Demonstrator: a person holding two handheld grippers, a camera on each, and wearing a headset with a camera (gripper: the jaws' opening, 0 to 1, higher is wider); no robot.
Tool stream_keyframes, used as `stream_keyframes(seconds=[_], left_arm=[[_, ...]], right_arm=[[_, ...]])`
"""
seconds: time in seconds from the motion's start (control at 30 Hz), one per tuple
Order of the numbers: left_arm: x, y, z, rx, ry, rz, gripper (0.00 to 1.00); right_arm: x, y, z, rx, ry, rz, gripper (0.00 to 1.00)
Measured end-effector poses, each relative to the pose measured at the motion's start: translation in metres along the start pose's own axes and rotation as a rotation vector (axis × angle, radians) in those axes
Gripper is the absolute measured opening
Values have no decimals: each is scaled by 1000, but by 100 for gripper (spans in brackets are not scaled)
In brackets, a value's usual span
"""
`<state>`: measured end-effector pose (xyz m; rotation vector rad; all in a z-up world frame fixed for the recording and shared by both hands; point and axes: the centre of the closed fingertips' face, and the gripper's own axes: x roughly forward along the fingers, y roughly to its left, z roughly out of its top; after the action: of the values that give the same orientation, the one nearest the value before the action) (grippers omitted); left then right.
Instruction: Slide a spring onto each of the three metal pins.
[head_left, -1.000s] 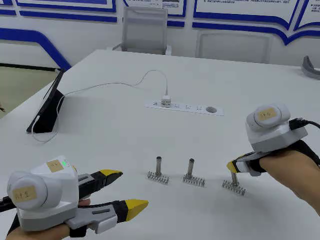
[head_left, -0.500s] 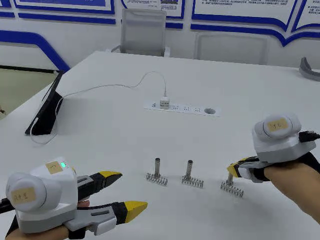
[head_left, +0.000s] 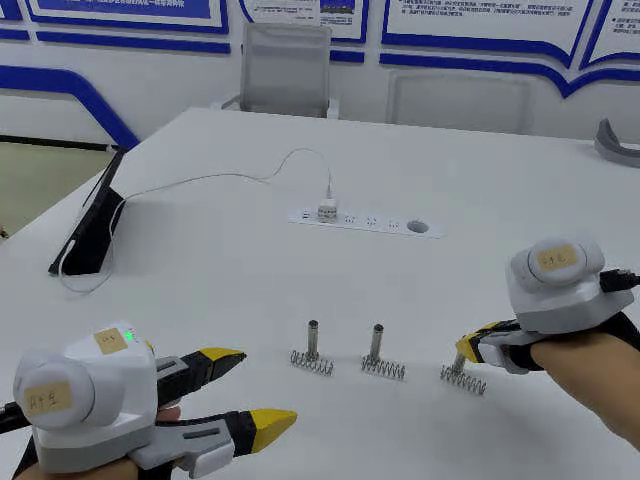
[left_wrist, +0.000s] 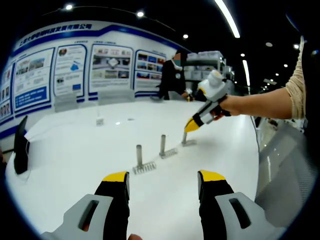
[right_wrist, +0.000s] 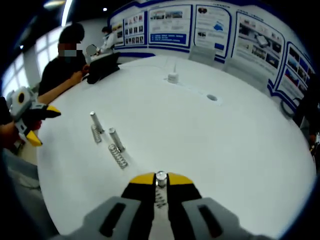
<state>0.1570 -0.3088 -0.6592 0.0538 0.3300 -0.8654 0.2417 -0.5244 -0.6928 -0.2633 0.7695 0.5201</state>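
Compared with a second before, our right hand-held gripper (head_left: 467, 349) had come lower, and its yellow tips were now closed on the top of the right pin (right_wrist: 161, 176). Our left hand-held gripper (head_left: 250, 388) stayed low near us, jaws wide apart and holding nothing. We judged that the task was only beginning: the three springs (head_left: 311, 362) lay flat on the table (head_left: 220, 260), each at the foot of its pin, and none was threaded yet. The left pin (head_left: 313, 337) and the middle pin (head_left: 377, 340) stood upright and free. Much bare table lay between the pins and the power strip (head_left: 365, 220) behind them, and also toward us. In the left gripper view the table edge (left_wrist: 254, 150) lay somewhat beyond the right pin.
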Motion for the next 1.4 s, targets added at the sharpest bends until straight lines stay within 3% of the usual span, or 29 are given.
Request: stream_keyframes(seconds=[0.63, 1.1, 1.4], left_arm=[[3, -3, 1, 3, 0, -8, 56], [3, -2, 1, 4, 0, -9, 56], [4, -3, 1, 4, 3, -12, 56]], right_arm=[[-5, 0, -2, -23, -32, 5, 16], [-14, -2, -8, -53, -69, 54, 17], [-10, 1, -24, -99, -40, 107, 17]])
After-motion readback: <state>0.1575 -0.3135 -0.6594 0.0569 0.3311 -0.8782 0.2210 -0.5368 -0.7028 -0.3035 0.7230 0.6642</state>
